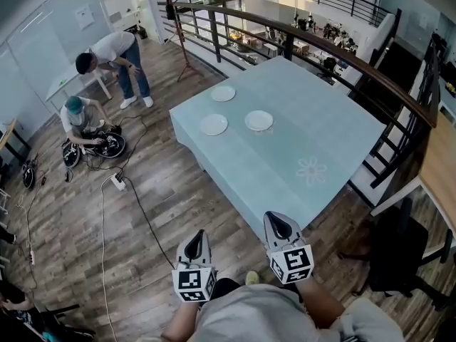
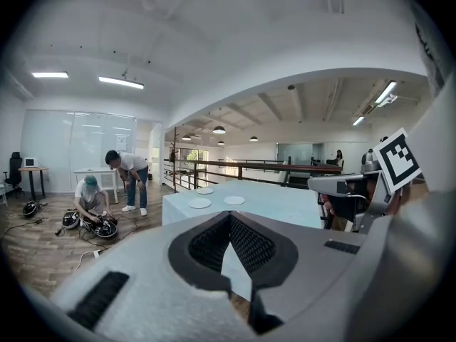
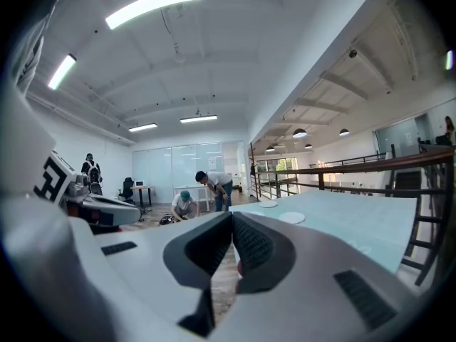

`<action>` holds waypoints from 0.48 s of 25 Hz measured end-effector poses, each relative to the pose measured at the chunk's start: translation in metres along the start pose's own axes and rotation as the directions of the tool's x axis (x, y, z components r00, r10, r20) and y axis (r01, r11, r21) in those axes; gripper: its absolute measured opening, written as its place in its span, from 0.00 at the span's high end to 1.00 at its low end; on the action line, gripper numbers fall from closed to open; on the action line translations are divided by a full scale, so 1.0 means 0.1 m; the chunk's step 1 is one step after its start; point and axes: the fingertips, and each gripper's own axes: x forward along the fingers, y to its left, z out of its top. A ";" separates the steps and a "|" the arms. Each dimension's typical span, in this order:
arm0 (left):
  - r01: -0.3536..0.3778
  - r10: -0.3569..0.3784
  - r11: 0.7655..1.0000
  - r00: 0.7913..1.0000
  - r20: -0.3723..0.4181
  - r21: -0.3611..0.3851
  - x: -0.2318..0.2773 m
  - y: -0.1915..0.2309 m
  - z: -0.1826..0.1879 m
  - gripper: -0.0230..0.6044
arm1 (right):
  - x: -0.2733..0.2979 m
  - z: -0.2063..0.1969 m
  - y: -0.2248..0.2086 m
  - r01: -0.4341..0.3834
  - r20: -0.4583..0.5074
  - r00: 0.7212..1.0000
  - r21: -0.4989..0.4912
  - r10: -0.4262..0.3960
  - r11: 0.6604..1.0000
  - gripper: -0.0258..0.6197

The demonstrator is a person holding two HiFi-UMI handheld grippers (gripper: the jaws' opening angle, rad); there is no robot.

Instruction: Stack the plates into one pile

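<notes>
plates [image 1: 214,125]: three, round, lying flat, faces up, apart on table [image 1: 328,155] | left gripper [image 1: 198,237]: jaws clenched together, empty | right gripper [image 1: 279,225]: jaws clenched together, empty

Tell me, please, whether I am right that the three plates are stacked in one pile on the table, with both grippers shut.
Not stacked: the head view shows the three plates lying apart on the table. The left gripper and right gripper are shut.
</notes>
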 end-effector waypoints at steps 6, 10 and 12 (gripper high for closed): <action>0.005 -0.005 1.000 1.000 -0.011 -0.001 0.04 0.04 -0.05 0.94 | 0.05 -0.03 0.04 -0.001 -0.002 1.000 -0.005 0.001 1.000 0.92; 0.012 -0.012 1.000 1.000 -0.018 -0.003 0.07 0.05 -0.09 0.94 | 0.08 -0.08 0.04 0.004 -0.016 1.000 0.004 -0.003 1.000 0.92; 0.018 -0.018 1.000 1.000 -0.023 -0.007 0.14 0.08 -0.11 0.94 | 0.14 -0.09 0.03 0.003 -0.019 1.000 0.001 -0.003 1.000 0.92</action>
